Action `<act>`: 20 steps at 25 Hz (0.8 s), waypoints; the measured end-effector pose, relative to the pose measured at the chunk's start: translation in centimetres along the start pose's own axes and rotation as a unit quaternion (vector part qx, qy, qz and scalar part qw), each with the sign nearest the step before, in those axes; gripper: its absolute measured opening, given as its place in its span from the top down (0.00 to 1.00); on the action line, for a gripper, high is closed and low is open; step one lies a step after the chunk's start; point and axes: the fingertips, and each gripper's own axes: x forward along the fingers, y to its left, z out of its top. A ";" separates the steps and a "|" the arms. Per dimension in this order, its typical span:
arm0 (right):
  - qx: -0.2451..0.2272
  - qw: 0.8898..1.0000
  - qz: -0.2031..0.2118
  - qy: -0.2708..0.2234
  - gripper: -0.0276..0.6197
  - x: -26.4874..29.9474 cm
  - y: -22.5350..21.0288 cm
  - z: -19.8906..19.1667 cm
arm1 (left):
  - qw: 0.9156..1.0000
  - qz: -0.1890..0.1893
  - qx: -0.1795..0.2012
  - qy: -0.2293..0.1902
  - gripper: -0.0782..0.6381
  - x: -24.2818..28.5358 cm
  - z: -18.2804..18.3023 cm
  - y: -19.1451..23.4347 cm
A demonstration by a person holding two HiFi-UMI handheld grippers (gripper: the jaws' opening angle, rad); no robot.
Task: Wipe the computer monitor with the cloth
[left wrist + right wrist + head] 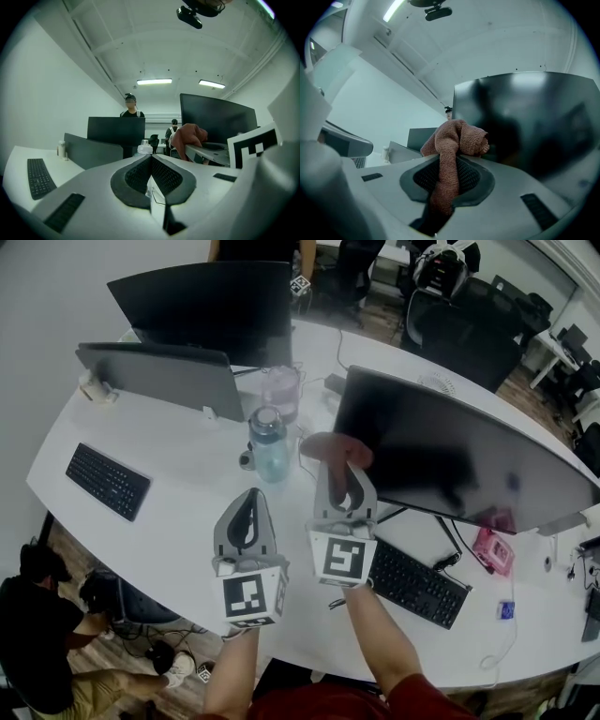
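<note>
Desk scene, we log it as follows. The right gripper (341, 463) has its jaws pinched on the cloth (453, 140), a reddish-brown knitted rag. One strand runs down between the pads and the rest bunches in a lump above the tips. The left gripper (151, 162) has its jaws pressed together with nothing between them. It hangs low over the white desk (178, 451), just beside the right one and taking no part.

The monitor (450, 465) to be wiped is the wide dark one on our right, with a keyboard (417, 582) in front of it. From the head view the cloth lump sits at the screen's near left edge, lower corner region. We cannot tell whether cloth meets glass or stops just short. The right gripper view shows the screen close behind the lump, with a gap that may or may not be real.

Progress, as we judge it: cloth is in hand and brought up to the screen, so the fetching is done. The glass shows dull reflections and blotches across nearly its whole width, and we see no cleaned band. We take the wiping as barely started or not started, with almost the full panel left to cover, working from this left edge across to the right
</note>
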 end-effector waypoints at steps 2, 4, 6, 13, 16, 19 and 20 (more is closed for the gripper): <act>0.000 1.000 0.001 0.010 0.84 -0.2 0.0 -1.4 | 1.000 -0.001 0.004 -0.003 0.86 0.3 -0.4 -0.1; 0.000 1.000 0.003 0.022 0.84 -0.4 0.1 -2.9 | 1.000 -0.002 0.010 -0.003 0.86 0.4 -0.9 -0.2; 0.004 0.999 0.003 0.036 0.84 -0.7 0.3 -4.4 | 1.000 -0.003 0.014 0.001 0.86 0.5 -1.7 -0.1; 0.009 0.995 0.008 0.101 0.84 -1.5 0.7 -9.7 | 1.000 -0.003 0.005 0.016 0.86 1.1 -3.5 -0.2; 0.014 0.993 0.009 0.113 0.84 -1.8 0.9 -11.3 | 1.000 -0.004 0.007 0.021 0.86 1.4 -4.0 -0.3; 0.019 0.991 0.009 0.135 0.83 -2.3 1.0 -13.2 | 1.000 -0.005 0.006 0.024 0.86 1.5 -4.5 -0.4; 0.022 0.989 0.009 0.145 0.84 -2.5 1.0 -13.9 | 1.000 -0.006 0.008 0.026 0.86 1.5 -4.7 -0.4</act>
